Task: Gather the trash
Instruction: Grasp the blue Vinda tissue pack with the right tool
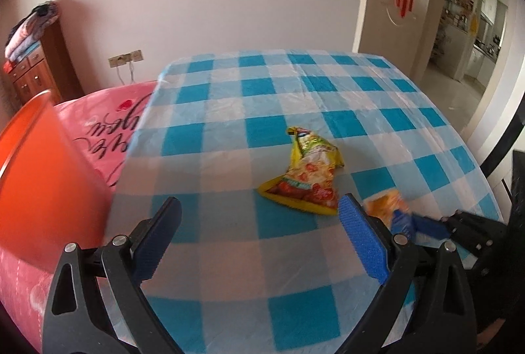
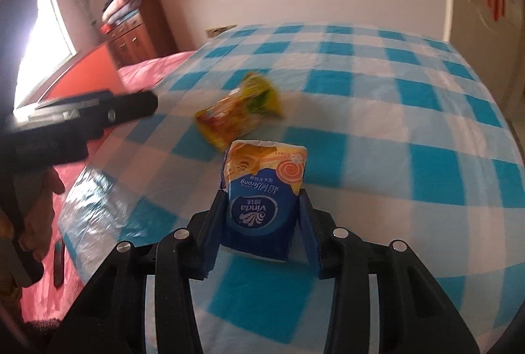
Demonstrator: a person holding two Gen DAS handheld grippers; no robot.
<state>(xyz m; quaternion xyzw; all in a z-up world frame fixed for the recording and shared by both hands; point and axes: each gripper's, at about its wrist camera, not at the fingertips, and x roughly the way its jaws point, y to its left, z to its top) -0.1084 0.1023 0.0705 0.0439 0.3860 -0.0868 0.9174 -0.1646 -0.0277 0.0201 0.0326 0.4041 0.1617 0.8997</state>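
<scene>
The right gripper (image 2: pixel 262 216) pinches a blue-and-orange plastic tissue packet (image 2: pixel 262 190) upright between its pads, apparently so it can be carried off as trash. At the packet's eleven o'clock, a crumpled yellow snack wrapper (image 2: pixel 241 108) lies flat on the blue-checked tablecloth (image 2: pixel 410 124). The left gripper (image 1: pixel 259 222), jaws spread, faces that wrapper (image 1: pixel 305 177), probably for the next pickup.

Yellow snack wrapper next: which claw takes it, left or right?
Left. The left claw is open and empty, facing the yellow snack wrapper. The right claw already grips the blue tissue pack.
</scene>
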